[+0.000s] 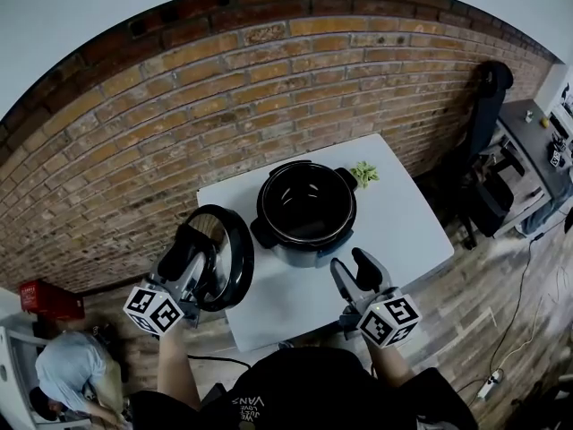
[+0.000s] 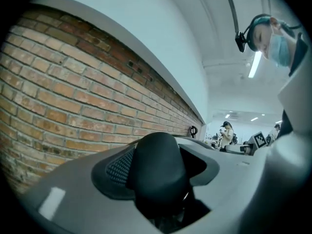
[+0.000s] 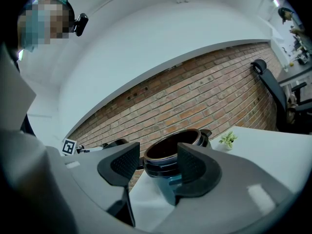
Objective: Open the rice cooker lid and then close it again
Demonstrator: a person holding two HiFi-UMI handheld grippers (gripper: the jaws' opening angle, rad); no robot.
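The rice cooker [image 1: 306, 211] stands uncovered on the white table [image 1: 407, 227], its dark inner pot showing. Its round black lid [image 1: 226, 258] hangs tilted on edge past the table's left side. My left gripper [image 1: 191, 256] is shut on the lid's black knob [image 2: 157, 167], which fills the left gripper view between the jaws [image 2: 161, 179]. My right gripper [image 1: 360, 272] stands open over the table's front edge, nothing between its fingers. In the right gripper view the cooker [image 3: 171, 154] sits just beyond the open right gripper [image 3: 155, 162].
A small green plant [image 1: 364, 173] stands behind the cooker on the right. A brick wall [image 1: 179, 124] runs close behind the table. A black office chair [image 1: 488, 106] and a desk [image 1: 537, 141] are at the right. A person [image 1: 67, 370] crouches at lower left beside a red box [image 1: 40, 298].
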